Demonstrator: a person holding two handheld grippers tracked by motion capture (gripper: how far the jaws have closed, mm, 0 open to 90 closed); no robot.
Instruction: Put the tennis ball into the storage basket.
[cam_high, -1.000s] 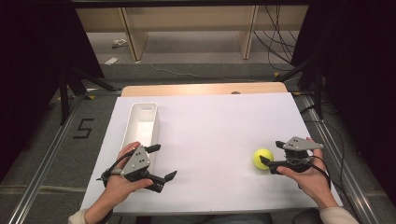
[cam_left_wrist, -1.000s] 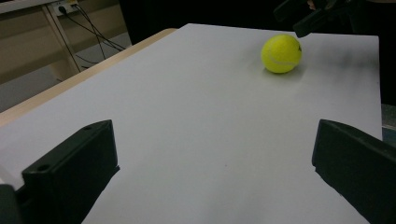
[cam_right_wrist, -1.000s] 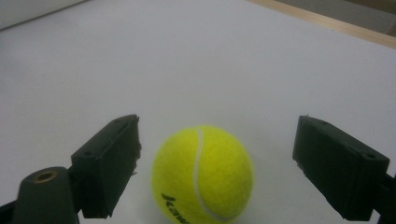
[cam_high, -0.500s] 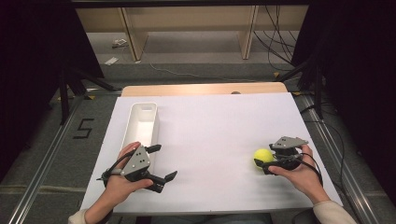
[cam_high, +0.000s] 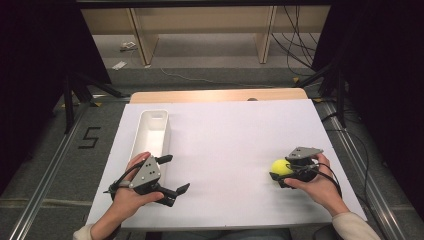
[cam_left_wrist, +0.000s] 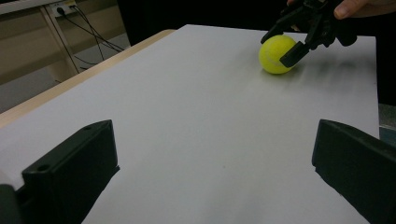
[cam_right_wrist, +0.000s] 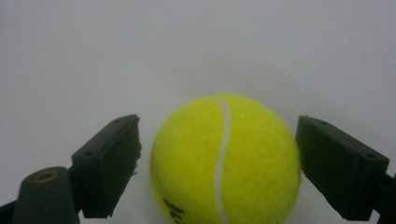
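Observation:
A yellow tennis ball (cam_high: 281, 166) rests on the white table top (cam_high: 225, 135) at the near right. My right gripper (cam_high: 281, 169) is open with one jaw on each side of the ball. In the right gripper view the ball (cam_right_wrist: 224, 158) sits between the jaws with a thin gap on either side. My left gripper (cam_high: 176, 173) is open and holds nothing, at the near left beside a white bin (cam_high: 150, 112). The left gripper view looks across the table between its own wide jaws (cam_left_wrist: 215, 163) at the ball (cam_left_wrist: 277, 53) and the right gripper (cam_left_wrist: 280, 49) around it.
The long white bin stands lengthwise at the left, and nothing shows inside it. A wooden strip (cam_high: 215, 95) edges the table's far side. Beyond it are shelving legs and cables on the floor. Bare white surface lies between the two grippers.
My right gripper has slid left from beside the ball until its jaws straddle it. The ball has barely moved. The left gripper has stayed where it was.

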